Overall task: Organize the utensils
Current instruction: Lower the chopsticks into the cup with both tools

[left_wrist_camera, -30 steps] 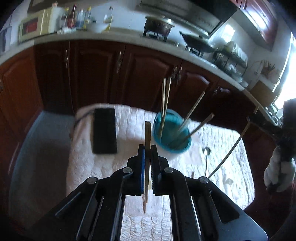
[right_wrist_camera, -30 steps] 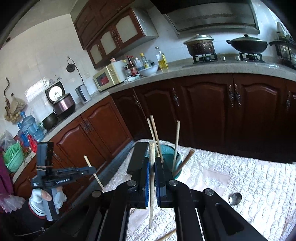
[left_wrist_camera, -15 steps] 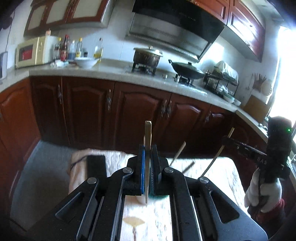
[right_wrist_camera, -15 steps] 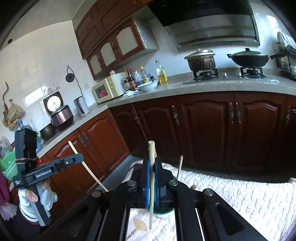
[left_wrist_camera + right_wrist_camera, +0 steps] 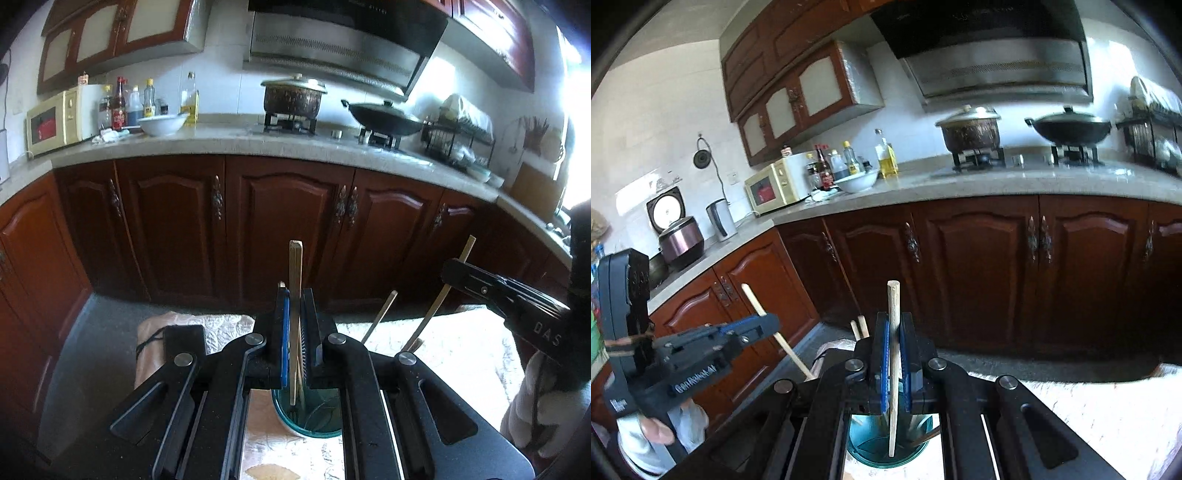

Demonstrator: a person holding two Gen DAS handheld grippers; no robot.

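below both tools, the teal cup sat on the desk. left tool clenched one chopstick upright over its mouth; right tool clenched another, equally near.

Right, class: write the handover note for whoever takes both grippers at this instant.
Left gripper: jaws shut on a flat chopstick, poised over the teal cup.
Right gripper: jaws shut on a round chopstick, tip hanging above that cup.
Done: a few sticks already stand in the cup.
Left: lower both chopsticks in and release; check the white cloth for remaining utensils.
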